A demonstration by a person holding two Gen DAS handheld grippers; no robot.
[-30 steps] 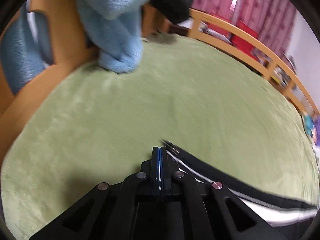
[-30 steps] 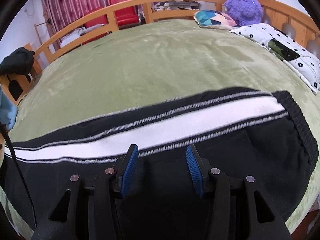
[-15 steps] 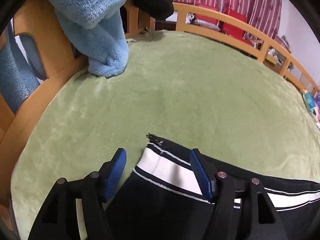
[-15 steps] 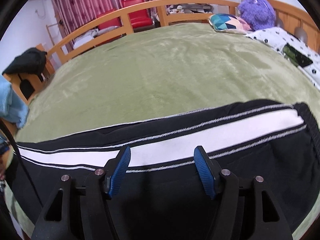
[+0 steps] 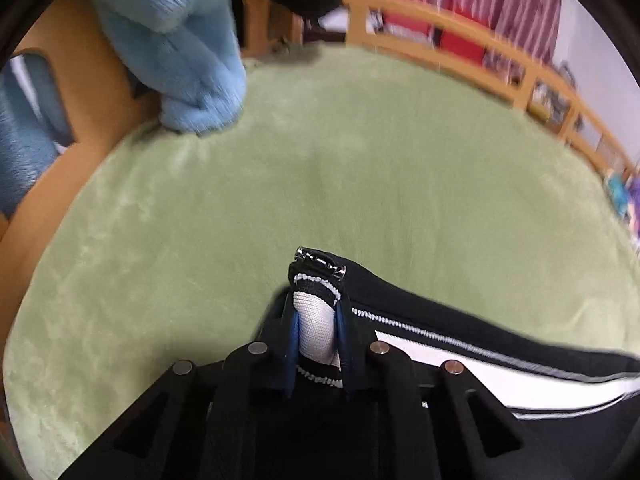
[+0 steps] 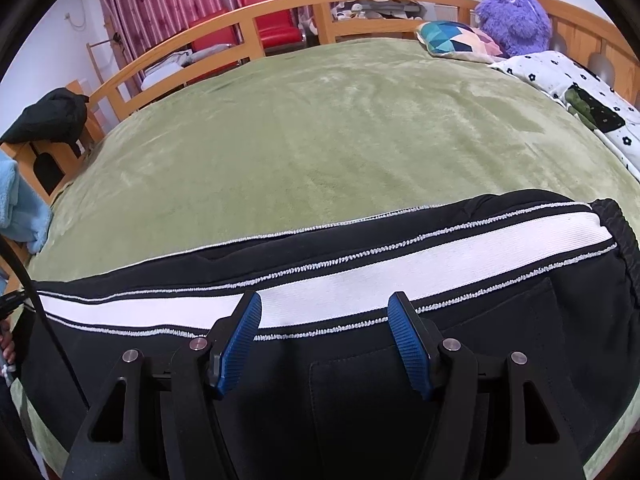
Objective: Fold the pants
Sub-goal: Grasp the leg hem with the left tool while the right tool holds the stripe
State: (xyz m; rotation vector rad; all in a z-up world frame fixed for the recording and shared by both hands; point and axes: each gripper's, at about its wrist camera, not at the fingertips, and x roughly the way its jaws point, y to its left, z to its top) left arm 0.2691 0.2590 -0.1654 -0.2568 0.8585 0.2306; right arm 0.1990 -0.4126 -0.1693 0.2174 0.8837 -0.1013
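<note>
Black pants (image 6: 360,380) with a white side stripe (image 6: 360,280) lie flat along the near edge of a green bed cover (image 6: 340,140). The waistband is at the right. My left gripper (image 5: 318,332) is shut on the leg cuff (image 5: 316,304), pinching the white stripe, with a zipper end sticking out above. My right gripper (image 6: 324,336) is open and hovers over the middle of the pants (image 5: 520,380), its blue fingertips (image 6: 240,336) just below the stripe.
A light blue fluffy blanket (image 5: 180,52) hangs over the wooden bed rail (image 5: 460,52) at the left. A black garment (image 6: 48,116) sits on the rail corner. A purple plush toy (image 6: 512,20), a patterned cushion (image 6: 452,38) and a flowered sheet (image 6: 568,92) lie at the far right.
My left gripper was open around the leg cuff half a second ago and has now shut on it. The right gripper stays open over the pants.
</note>
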